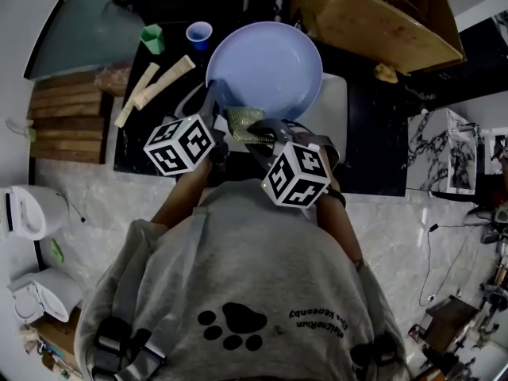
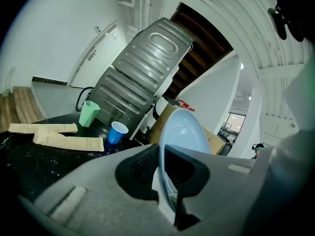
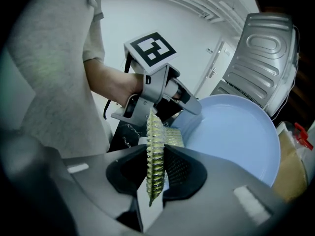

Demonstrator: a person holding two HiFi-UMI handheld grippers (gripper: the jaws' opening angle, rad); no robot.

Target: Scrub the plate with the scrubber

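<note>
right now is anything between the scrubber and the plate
Nothing visible stands between them. The right gripper is shut on the scrubber, whose far edge reaches the plate at its near rim, close beside the left gripper, which clamps that rim.

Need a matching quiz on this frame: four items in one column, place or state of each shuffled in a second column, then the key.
Column 1
1. plate
2. scrubber
3. blue cup
4. cardboard box

Column 2
A. pinched between the jaws of the right gripper
B. standing on the dark counter next to the green cup
C. beyond the plate, to the right in the head view
D. rim clamped in the left gripper

Pairs: 1-D, 2-A, 3-B, 4-C
</note>
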